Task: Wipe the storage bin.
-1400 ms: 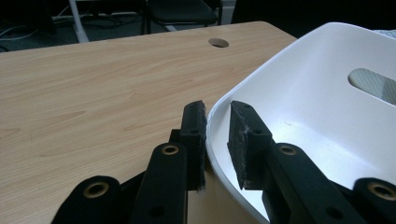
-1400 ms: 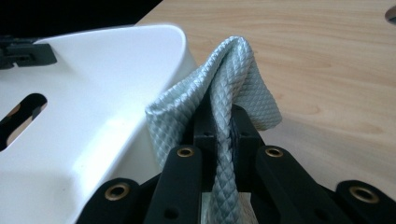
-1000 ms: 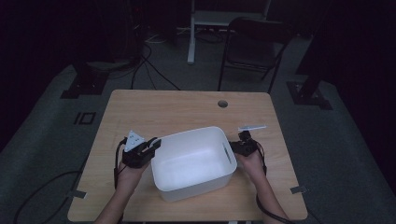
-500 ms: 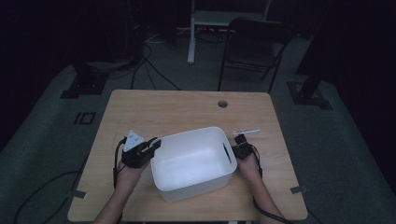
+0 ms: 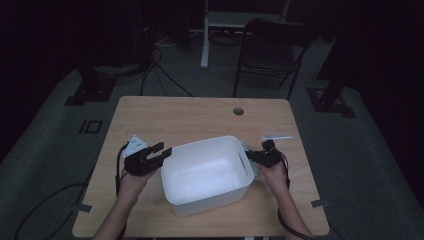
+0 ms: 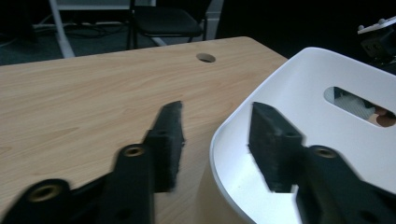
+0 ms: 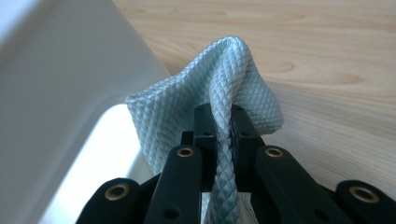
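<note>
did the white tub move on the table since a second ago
No. The white tub sits at the same spot relative to the round hole in the table; its far rim is equally far below it.

R gripper (image 7: 223,126) jaws pinch pale green cloth (image 7: 224,84), beside white tub wall (image 7: 60,79), over wood table (image 7: 327,60).

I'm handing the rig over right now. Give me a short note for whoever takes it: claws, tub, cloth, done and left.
Left claw: jaws have just been opening, now astride the white tub rim, not pressing it.
Right claw: shut on the pale green cloth, outside the tub's right wall.
Tub: mid-table, upright.
Done: cloth gripped.
Left: probably wiping the tub or dropping the cloth in.
</note>
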Demonstrator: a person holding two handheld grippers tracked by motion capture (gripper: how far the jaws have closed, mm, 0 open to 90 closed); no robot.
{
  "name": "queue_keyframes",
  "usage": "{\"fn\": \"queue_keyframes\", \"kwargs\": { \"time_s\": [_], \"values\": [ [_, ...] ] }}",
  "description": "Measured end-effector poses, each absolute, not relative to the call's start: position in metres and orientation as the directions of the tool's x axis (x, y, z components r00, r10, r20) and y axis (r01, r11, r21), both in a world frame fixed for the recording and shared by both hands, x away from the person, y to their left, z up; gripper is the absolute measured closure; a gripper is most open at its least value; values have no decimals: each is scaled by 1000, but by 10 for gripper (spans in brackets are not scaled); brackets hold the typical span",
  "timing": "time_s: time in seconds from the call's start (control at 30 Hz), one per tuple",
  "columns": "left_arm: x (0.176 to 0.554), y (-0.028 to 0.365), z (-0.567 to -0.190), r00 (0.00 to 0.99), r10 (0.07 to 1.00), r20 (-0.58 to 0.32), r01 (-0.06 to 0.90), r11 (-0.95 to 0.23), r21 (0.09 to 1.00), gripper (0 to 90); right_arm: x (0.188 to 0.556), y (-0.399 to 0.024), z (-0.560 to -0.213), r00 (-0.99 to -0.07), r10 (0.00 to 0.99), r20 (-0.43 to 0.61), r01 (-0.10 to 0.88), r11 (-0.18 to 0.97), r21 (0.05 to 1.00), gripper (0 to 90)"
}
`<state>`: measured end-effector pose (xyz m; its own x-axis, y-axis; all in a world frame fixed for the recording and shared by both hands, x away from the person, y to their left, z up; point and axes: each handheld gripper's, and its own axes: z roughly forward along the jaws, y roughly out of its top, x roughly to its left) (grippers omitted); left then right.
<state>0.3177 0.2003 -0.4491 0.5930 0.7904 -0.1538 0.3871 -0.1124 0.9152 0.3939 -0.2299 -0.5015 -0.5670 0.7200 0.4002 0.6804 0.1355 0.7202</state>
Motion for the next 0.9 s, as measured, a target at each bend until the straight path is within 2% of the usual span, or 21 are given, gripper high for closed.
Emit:
{"fn": "queue_keyframes", "kwargs": {
  "time_s": [0.17, 0.43, 0.53, 0.57, 0.6, 0.67, 0.73, 0.77, 0.9],
  "values": [
    [322, 205, -454, 623, 761, -182, 384, -95, 918, 459, 385, -240, -495, -565, 715, 413, 669, 103, 736, 843],
    [337, 203, -454, 683, 711, -169, 384, -152, 911, 485, 373, -254, -489, -553, 717, 424, 663, 71, 745, 843],
    [340, 199, -454, 696, 700, -160, 385, -176, 906, 517, 371, -256, -489, -552, 717, 425, 661, 65, 748, 842],
    [341, 199, -455, 703, 692, -164, 387, -179, 904, 587, 370, -259, -489, -547, 716, 435, 662, 51, 748, 842],
    [342, 198, -455, 706, 688, -166, 390, -182, 903, 587, 370, -259, -489, -547, 716, 435, 662, 51, 748, 842],
    [343, 197, -455, 715, 678, -169, 388, -184, 903, 683, 369, -261, -490, -544, 715, 439, 664, 46, 747, 842],
    [343, 197, -456, 714, 680, -167, 388, -185, 903, 704, 369, -262, -491, -543, 715, 440, 664, 45, 746, 842],
    [343, 197, -456, 712, 681, -169, 390, -184, 902, 766, 368, -263, -491, -540, 716, 442, 666, 42, 745, 842],
    [341, 198, -456, 706, 688, -170, 391, -179, 903, 783, 368, -266, -492, -534, 715, 451, 669, 31, 743, 843]
  ]
}}
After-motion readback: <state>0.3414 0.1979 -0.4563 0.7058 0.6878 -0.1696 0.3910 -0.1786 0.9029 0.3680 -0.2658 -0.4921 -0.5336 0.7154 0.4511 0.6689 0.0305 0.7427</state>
